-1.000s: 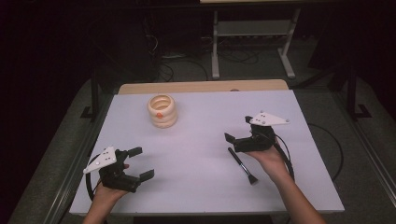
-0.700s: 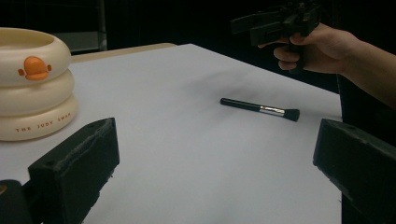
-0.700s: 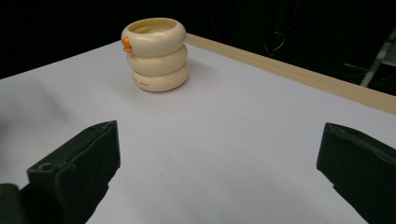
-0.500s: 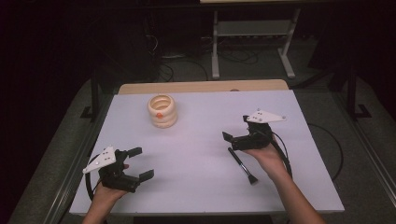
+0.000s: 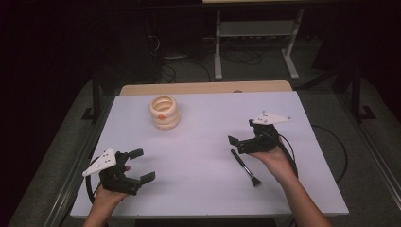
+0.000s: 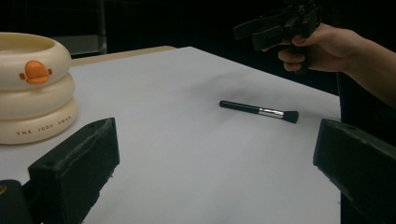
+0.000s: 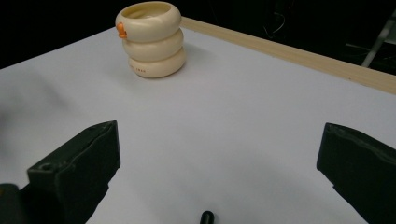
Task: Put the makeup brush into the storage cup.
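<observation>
1. Brush [image 5: 245,168] lies flat on the white table [image 5: 203,142], just below and beside the right gripper [image 5: 241,140], touching neither jaw; in the right gripper view only the tip of its handle [image 7: 207,217] shows, between the two jaws at the bottom edge.
2. The right gripper hovers over the handle end with its jaws spread wide — released, grasping nothing.
3. The left gripper [image 5: 140,165] sits well apart from the brush, near the table's front edge, jaws likewise parted and empty.
4. A cream ringed holder [image 5: 164,112] stands upright farther off, ahead of both grippers.
5. Judging by this, the work is barely begun: the brush is not yet picked up — the grasp and, probably, the carry to the holder all remain.
</observation>
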The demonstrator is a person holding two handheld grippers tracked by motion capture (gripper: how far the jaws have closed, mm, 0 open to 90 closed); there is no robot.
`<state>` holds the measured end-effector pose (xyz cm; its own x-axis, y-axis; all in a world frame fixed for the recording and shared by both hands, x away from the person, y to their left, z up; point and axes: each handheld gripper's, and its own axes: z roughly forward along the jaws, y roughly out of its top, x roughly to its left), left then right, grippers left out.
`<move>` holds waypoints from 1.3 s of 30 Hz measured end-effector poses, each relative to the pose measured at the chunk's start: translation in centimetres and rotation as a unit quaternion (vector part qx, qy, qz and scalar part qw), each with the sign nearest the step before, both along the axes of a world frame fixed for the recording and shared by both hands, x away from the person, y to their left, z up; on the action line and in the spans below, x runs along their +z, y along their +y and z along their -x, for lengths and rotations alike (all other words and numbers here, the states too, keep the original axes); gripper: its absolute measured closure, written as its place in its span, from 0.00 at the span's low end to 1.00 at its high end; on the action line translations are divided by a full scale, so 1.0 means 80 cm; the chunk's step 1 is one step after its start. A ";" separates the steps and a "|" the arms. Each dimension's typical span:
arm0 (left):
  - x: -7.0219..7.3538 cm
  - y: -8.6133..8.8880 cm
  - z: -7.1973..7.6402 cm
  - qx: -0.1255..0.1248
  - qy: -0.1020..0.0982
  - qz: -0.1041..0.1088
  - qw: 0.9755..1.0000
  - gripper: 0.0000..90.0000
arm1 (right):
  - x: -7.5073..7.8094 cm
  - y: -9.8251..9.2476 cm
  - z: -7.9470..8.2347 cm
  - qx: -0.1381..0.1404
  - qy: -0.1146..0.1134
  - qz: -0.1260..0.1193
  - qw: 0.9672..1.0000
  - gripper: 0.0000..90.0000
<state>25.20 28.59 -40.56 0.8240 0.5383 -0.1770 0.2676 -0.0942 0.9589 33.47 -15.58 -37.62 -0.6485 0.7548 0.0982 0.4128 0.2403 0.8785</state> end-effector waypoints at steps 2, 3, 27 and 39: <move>0.000 0.000 0.000 -0.001 0.000 -0.002 1.000 0.00 | 0.000 0.000 -0.001 0.000 0.006 0.004 1.000 0.00; 0.000 0.000 -0.001 -0.001 0.000 -0.002 1.000 0.00 | 0.000 -0.001 -0.001 0.001 0.009 0.006 1.000 0.00; 0.000 -0.002 0.000 -0.007 0.002 0.001 1.000 0.00 | -0.007 0.002 -0.001 0.004 0.074 0.070 0.995 0.00; 0.000 0.000 0.000 -0.005 0.002 0.001 1.000 0.00 | -0.012 0.001 0.000 0.011 0.108 0.106 0.988 0.09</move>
